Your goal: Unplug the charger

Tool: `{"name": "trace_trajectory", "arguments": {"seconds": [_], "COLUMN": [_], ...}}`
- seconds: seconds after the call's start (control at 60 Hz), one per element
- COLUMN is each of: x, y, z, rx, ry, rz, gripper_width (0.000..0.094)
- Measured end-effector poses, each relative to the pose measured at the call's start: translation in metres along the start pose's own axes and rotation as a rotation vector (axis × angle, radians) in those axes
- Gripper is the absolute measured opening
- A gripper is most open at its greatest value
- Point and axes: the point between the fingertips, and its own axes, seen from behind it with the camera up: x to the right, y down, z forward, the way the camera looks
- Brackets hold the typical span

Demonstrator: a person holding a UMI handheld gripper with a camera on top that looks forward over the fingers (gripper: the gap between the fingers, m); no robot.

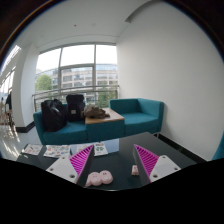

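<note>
Gripper: I see my one gripper (114,160) with its two fingers spread wide apart, nothing clasped between them.
Pads: two magenta pads, one on the left finger (82,159) and one on the right finger (147,159), each facing inward.
Charger: I cannot pick out a charger or a plug for certain from here; one small pale item (135,171) lies on the table just inside the right finger, too small for me to name.
Pink thing: one soft pink object (99,179), seemingly two rounded lobes, rests on the table between the fingers, nearer the left one, touching neither.
Table: one dark table (118,148) runs under and ahead of the fingers.
Papers: I count about three printed sheets (57,151) beyond and beside the left finger, and one white sheet (166,166) beside the right finger.
Sofas: two teal sofas, one along the window (62,125) and one against the right wall (139,112), well beyond the table.
Bags: two dark bags (64,109) stand side by side on the window sofa.
Coffee table: one low light table (105,117) sits between the sofas.
Window: one wide window (78,68) behind the sofas, with buildings outside.
</note>
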Motion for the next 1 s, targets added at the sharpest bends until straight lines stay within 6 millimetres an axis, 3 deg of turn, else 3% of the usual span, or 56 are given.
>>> {"name": "trace_trajectory", "arguments": {"seconds": [0.117, 0.267, 0.283, 0.4, 0.483, 0.633, 1.0], "x": [-0.05, -0.122, -0.132, -0.182, -0.204, -0.23, -0.241], "y": [0.018, 0.08, 0.094, 0.131, 0.145, 0.139, 0.105], "z": [-0.051, -0.102, -0.108, -0.14, -0.159, -0.187, -0.211], "rx": [0.001, -0.086, -0.091, -0.146, -0.179, -0.15, -0.078], "ry": [-0.044, -0.129, -0.139, -0.207, -0.245, -0.278, -0.289], "rz": [-0.004, -0.013, -0.015, -0.03, -0.055, -0.119, -0.152], "gripper_width": [0.0801, 0.0808, 0.0812, 0.0837, 0.0835, 0.0835, 0.0836]}}
